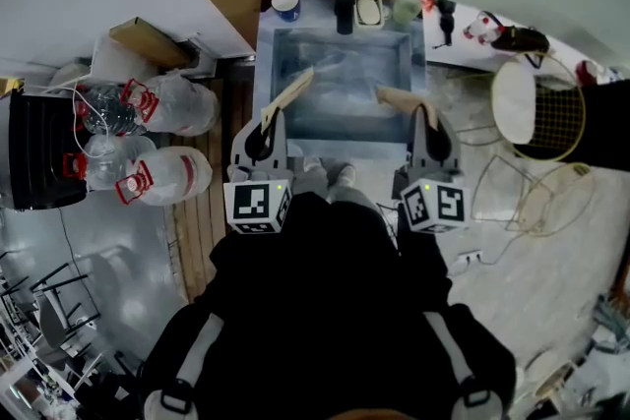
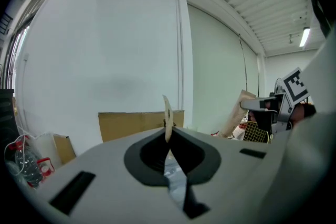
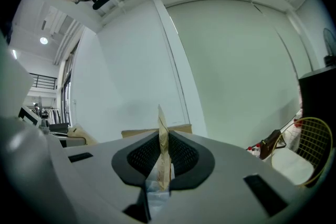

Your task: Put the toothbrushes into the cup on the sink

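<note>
At the sink (image 1: 335,149), the left gripper (image 1: 266,125) and the right gripper (image 1: 425,120) are each clamped on a tan toothbrush. Each brush runs lengthwise out ahead of its jaws over the basin. The left toothbrush (image 1: 291,93) slants forward and to the right, and the right toothbrush (image 1: 399,99) slants forward and to the left. Both gripper views show the handles pinched edge-on between the pads. The blue cup (image 1: 285,4) stands on the back ledge, just left of the faucet (image 1: 344,1). It is ahead of the left gripper and well ahead and to the left of the right one. The left hand looks nearer. Its brush would likely have to be tipped end-down over the cup's mouth before release.
</note>
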`<action>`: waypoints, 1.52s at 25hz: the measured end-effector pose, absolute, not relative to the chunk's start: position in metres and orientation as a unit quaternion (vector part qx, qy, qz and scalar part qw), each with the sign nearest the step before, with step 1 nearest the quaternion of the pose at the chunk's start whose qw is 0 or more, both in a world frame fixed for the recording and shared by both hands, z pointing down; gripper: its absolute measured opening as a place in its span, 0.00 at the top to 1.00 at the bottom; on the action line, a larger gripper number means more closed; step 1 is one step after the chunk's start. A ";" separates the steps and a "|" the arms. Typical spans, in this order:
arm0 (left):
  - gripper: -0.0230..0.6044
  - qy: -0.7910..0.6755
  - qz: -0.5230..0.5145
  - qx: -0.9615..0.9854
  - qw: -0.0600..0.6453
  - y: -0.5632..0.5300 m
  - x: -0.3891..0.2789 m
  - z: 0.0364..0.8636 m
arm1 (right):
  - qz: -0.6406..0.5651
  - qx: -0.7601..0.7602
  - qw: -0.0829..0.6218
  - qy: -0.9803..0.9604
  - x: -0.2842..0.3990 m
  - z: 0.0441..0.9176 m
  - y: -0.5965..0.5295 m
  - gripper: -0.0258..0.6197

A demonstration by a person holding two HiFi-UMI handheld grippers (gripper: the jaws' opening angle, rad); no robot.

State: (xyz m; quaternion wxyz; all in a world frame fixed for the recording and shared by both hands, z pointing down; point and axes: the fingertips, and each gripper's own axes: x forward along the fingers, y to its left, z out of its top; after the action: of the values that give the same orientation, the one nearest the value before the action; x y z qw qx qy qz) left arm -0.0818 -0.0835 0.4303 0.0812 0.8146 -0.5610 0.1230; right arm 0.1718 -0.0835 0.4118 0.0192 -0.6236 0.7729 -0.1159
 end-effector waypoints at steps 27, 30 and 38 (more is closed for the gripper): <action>0.96 -0.572 0.154 0.804 0.049 -0.256 -0.116 0.435 | -0.105 -0.645 0.002 0.757 0.156 0.418 -0.146 0.90; 0.96 -0.575 0.160 0.801 0.055 -0.273 -0.117 0.442 | -0.106 -0.647 0.000 0.755 0.158 0.419 -0.150 0.90; 0.96 -0.583 0.186 0.788 0.062 -0.310 -0.124 0.466 | -0.104 -0.653 -0.001 0.750 0.165 0.420 -0.159 0.90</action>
State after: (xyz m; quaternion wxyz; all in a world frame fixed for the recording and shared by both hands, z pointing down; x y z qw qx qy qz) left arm -0.1240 -0.3103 0.4660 0.0623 0.7885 -0.5831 0.1857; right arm 0.1648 -0.1595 0.4200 -0.0012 -0.6527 0.7503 -0.1044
